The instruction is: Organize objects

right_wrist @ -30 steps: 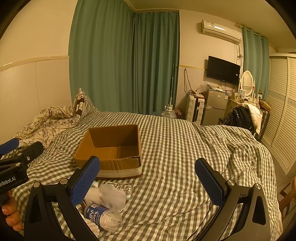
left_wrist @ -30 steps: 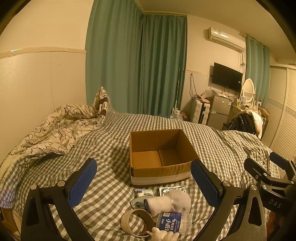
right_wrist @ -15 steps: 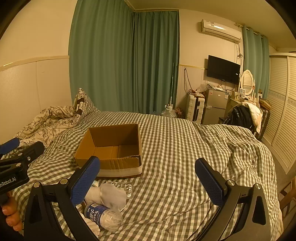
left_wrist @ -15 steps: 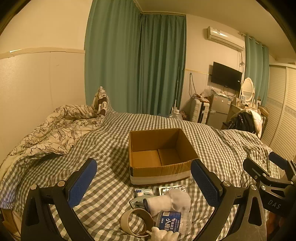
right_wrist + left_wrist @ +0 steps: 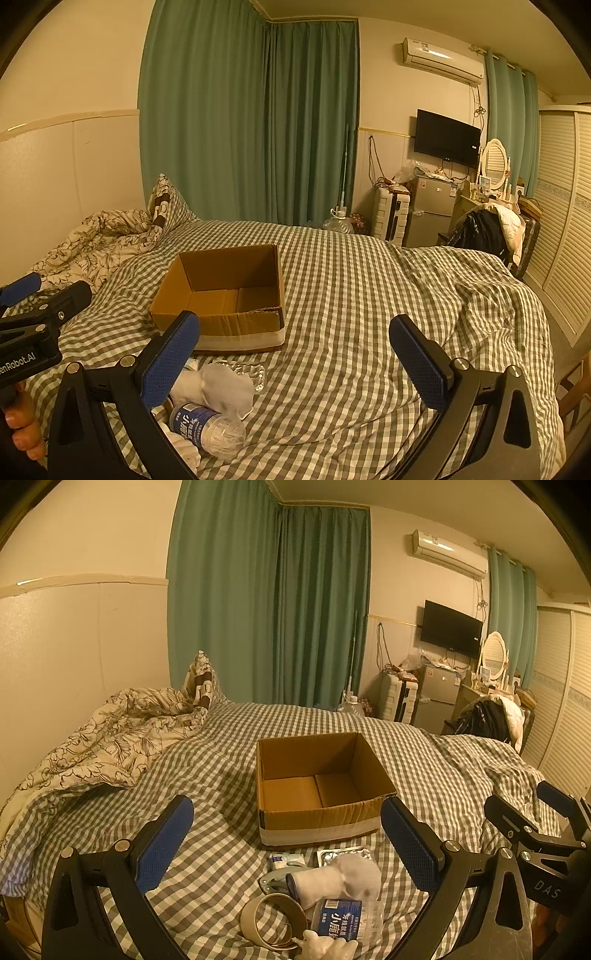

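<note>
My left gripper (image 5: 286, 843) and right gripper (image 5: 293, 360) both hang spread wide, holding nothing, above the bed (image 5: 369, 295). The box (image 5: 321, 786) sits ahead; sock (image 5: 332, 878), bottle (image 5: 341, 919) and tape (image 5: 273, 919) lie just before it.

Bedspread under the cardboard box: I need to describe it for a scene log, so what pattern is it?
Grey-and-white gingham check bedspread, clearest in the right wrist view.

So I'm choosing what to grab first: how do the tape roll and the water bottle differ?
The tape roll is an open tan ring with the checked bedding showing through it; the water bottle is a clear, closed cylinder with a blue label. The roll lies flat, the bottle on its side. Both sit in the pile in front of the cardboard box, outside it.
</note>
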The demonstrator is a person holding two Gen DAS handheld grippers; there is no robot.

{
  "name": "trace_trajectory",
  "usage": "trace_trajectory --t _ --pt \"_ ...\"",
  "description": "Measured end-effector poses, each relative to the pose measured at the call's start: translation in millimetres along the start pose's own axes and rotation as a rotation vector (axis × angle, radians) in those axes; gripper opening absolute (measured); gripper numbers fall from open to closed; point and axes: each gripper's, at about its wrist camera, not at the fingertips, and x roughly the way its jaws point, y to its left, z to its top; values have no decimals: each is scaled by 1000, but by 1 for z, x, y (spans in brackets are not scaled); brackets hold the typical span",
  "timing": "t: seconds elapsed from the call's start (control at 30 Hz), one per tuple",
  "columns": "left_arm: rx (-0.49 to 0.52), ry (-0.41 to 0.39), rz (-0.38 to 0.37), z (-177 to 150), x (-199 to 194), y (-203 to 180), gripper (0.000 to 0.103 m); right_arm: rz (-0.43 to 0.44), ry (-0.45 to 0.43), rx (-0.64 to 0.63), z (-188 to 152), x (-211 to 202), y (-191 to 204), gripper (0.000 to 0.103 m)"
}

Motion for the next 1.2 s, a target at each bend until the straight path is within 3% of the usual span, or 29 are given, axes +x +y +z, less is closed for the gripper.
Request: trace_trajectory --t 0.83,1.03,1.2 --pt "48 35 15 -10 15 -9 103 10 26 6 -12 9 -5 103" --pt "64 76 21 -15 28 -9 103 34 50 10 -16 21 -6 103" --pt "57 184 0 -29 57 -1 103 44 96 5 -30 36 -8 103"
